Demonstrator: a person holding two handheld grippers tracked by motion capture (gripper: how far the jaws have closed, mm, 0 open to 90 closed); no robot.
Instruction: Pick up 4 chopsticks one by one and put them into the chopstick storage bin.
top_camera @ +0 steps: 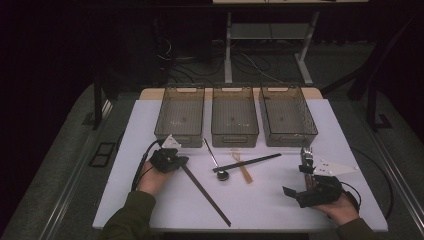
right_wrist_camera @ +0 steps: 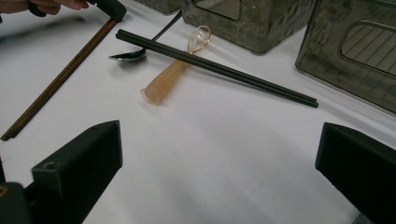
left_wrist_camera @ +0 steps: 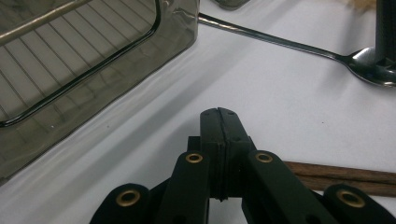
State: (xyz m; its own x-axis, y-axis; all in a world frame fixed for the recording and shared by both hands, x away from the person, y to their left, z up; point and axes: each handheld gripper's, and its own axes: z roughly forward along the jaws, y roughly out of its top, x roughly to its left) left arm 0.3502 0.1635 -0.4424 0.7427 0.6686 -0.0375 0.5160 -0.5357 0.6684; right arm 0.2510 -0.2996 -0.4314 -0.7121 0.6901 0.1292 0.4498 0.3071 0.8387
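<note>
the left gripper (top_camera: 183, 161) was held low over the white table (top_camera: 260, 205), just in front of the left bin (top_camera: 177, 137), w/ its jaws pressed flat together and nothing seen between them. the brown chopsticks (top_camera: 205, 192) lay flat on the table just beside and behind those jaws in the left gripper view (left_wrist_camera: 341, 177). their upper end was at the gripper and the rest ran down toward the person's edge. whether the tips touched the wood couldn't be told.

the right gripper (top_camera: 298, 177) was held near the right front corner w/ its jaws spread wide and empty, well apart from everything.

the step in hand was judged to be a pickup of the brown chopsticks, prob. for one of the three bins. for that to be done well:
- the left jaws would need to be opened first, since no grip could be made while they were shut.
- the pair should be straddled across its width, both sticks taken together, a little in from the end so the long tail wouldn't swing down hard.
- the jaws should be lowered till the pads (left_wrist_camera: 219, 121) met the table, as the sticks lay thin and flat.
- the metal spoon (top_camera: 214, 157), black chopsticks (top_camera: 250, 162) and amber spoon (top_camera: 243, 167) lay crossed nearby and should be left undisturbed; the bin wall was close too, so little room was left on that side.
</note>
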